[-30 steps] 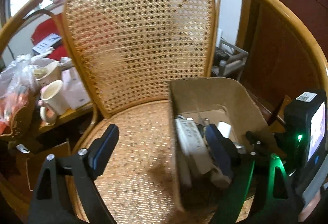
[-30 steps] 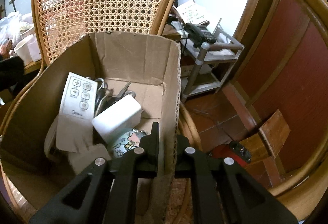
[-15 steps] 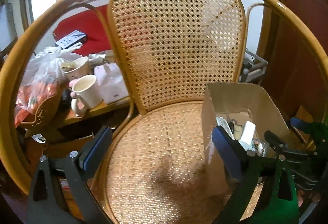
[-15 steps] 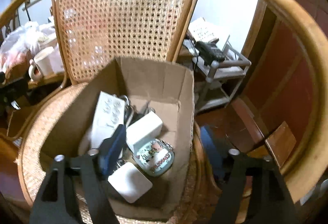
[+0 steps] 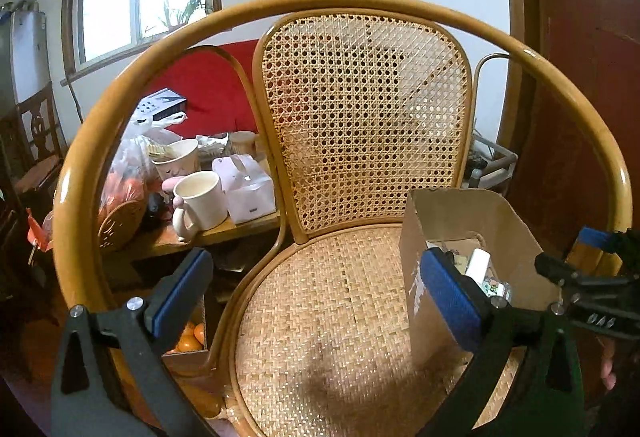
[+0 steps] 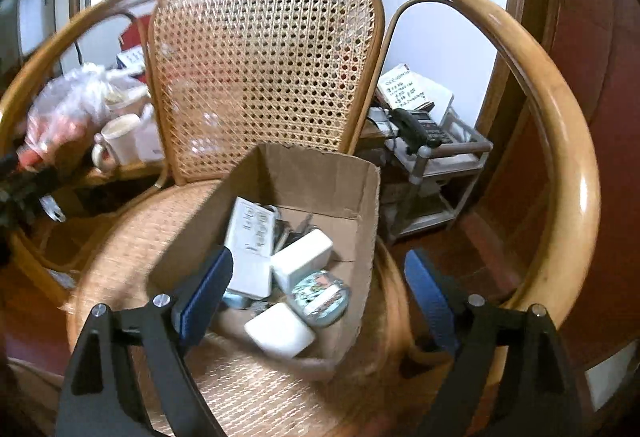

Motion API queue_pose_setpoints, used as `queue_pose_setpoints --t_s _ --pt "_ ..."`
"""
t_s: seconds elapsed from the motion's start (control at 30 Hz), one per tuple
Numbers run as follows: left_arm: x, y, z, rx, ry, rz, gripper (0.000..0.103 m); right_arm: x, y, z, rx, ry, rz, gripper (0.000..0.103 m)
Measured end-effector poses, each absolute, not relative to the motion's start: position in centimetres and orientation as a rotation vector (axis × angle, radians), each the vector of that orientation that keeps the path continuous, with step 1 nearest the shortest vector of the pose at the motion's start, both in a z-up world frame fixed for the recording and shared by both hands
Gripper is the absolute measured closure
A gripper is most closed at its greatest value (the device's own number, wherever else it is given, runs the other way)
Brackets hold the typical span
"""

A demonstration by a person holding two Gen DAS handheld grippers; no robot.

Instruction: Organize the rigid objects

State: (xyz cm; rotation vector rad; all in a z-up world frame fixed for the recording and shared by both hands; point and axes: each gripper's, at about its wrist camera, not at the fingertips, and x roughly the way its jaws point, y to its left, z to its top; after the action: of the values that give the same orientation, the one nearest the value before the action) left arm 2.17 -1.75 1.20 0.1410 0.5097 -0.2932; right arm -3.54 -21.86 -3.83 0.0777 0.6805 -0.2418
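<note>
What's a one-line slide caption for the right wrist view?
Right gripper opening, empty, above the box of small items on the chair.

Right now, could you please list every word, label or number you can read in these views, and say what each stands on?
No text can be read with certainty.
White remote in the cardboard box: button marks and a small print line, too blurred to read.
Round tin: lettering on the lid, blurred.
Notepad: handwritten lines, too small to read.
</note>
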Motion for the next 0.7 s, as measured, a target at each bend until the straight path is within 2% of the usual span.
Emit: queue_pose_setpoints --t_s 0.17,0.3,0.7 --pt "0.8 -0.8 0.9 0.129 0.497 -0.287 0.0 -5.7 -22.0 -3.2 0.195 0.646 -0.182 0.01" --pt "0.2 0.4 0.2 0.089 0.509 -0.269 0.0 -6.7 -21.4 -3.5 0.183 0.625 -0.199 0.0" --pt "-0.9 2.8 -1.3 0.074 0.533 -0.23 0.0 -8.6 -21.7 -4.6 0.179 0.646 -0.214 0.0"
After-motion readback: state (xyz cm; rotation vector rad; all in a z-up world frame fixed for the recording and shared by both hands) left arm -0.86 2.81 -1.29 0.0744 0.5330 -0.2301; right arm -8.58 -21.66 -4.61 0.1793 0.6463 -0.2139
